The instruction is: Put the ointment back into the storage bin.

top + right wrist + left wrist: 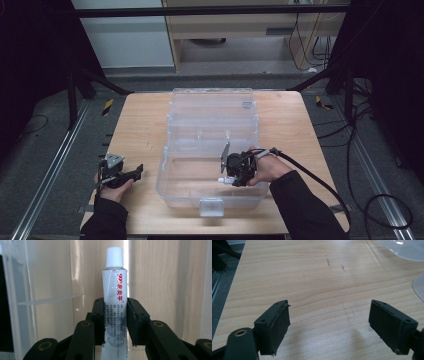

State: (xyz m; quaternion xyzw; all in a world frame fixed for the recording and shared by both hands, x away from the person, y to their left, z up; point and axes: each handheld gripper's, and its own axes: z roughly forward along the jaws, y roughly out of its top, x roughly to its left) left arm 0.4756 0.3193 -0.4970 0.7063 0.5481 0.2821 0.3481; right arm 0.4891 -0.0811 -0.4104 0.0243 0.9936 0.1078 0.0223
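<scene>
At frame centre, on the wooden counter (140,125), sits a clear plastic box (210,145) with its lid open toward the top. Inside its lower right, the right tongs (226,179) are clamped on a white tube (114,302) with red lettering, cap pointing left. Lower left, the left tongs (134,173) hover apart over bare wood beside the box wall.

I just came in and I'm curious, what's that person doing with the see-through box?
A person holds a gripper in each hand. The right gripper is shut on a small white tube with a white cap, held inside the open clear plastic box on the wooden table. The left gripper is open and holds nothing, beside the box.
</scene>
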